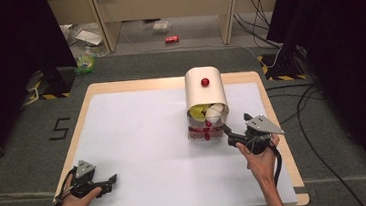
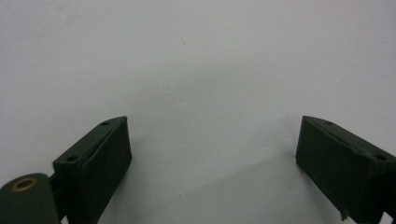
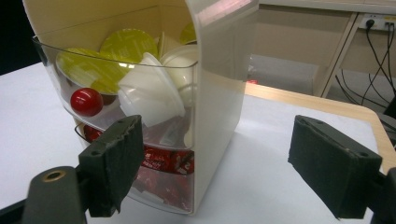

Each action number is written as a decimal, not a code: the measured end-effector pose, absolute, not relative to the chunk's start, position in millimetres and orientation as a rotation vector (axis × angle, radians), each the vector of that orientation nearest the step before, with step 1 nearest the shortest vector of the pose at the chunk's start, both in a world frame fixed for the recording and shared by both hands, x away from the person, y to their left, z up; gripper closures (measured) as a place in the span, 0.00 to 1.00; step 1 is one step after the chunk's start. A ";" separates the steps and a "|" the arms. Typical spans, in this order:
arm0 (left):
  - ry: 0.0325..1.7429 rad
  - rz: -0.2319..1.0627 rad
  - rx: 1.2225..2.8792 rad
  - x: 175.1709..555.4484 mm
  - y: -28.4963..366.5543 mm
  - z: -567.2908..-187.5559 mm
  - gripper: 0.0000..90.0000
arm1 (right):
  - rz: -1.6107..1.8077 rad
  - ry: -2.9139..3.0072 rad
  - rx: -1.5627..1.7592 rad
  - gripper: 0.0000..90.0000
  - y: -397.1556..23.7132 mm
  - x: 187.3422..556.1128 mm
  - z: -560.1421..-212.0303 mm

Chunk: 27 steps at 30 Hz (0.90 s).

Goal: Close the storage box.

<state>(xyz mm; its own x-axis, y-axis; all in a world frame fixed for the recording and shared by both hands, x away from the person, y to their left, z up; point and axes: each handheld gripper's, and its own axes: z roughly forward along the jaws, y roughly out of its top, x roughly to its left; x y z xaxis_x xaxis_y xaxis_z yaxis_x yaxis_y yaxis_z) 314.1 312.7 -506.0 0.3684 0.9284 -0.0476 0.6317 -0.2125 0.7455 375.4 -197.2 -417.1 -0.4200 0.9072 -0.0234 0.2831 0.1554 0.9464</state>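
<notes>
Right gripper, right of centre in the high view, stands with jaws wide apart and nothing between them, aimed at the cream drawer box just beside it. The upper drawer sits pulled out, holding yellow-lidded and white pods. Red packets below carry print too blurred to read. Left gripper, lower left, rests agape on the white tabletop.

White surface with wood rim. Grey carpet around it. Red can on floor beyond, under a wooden bench. Green packet far left. Black cables far right. A "5" mark on carpet, left.
</notes>
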 end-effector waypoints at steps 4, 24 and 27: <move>1.348 0.545 1.938 314.1 313.0 -506.0 0.11 | 1.269 1.805 1.140 0.21 -200.9 373.3 -417.8; 1.347 0.548 1.941 313.9 312.7 -506.0 0.10 | 1.263 1.809 1.151 0.21 -211.1 358.7 -419.8; 1.346 0.549 1.941 313.9 312.6 -506.0 0.10 | 1.263 1.806 1.154 0.20 -213.1 356.7 -420.1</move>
